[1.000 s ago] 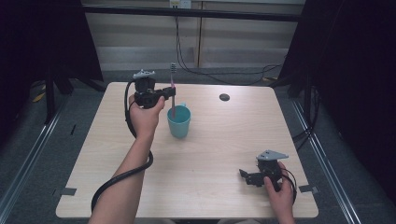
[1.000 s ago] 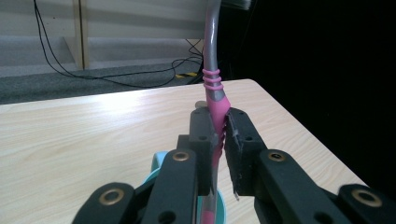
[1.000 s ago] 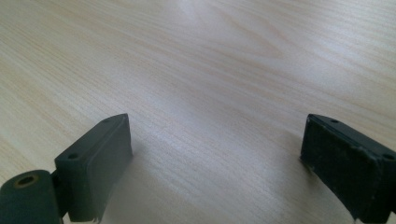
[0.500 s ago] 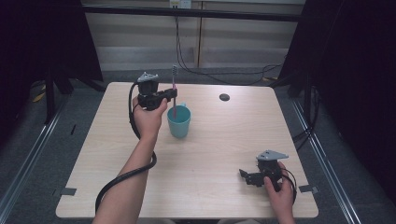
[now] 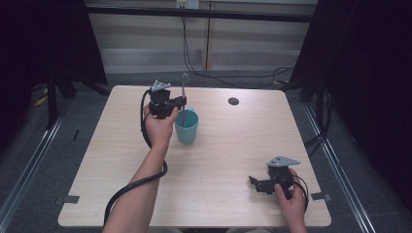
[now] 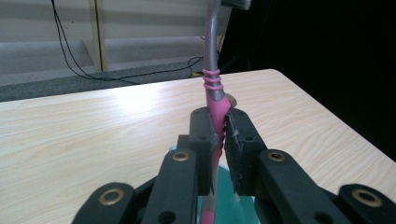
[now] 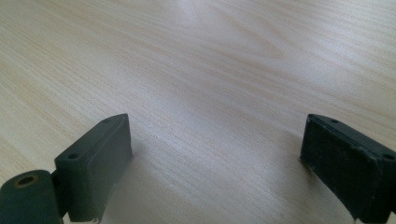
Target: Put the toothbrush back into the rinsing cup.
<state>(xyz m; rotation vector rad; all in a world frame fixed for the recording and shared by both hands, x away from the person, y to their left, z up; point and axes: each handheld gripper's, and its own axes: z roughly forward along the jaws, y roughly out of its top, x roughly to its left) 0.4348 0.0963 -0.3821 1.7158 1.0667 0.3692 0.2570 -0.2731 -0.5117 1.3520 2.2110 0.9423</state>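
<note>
Over teal cup (image 5: 186,127), left gripper (image 6: 219,135) clamping toothbrush (image 6: 211,70) (head cropped)

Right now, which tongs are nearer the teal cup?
Left. The left tongs hold the pink toothbrush upright directly over the teal cup. The right tongs rest open on the table, near its front right corner.
</note>
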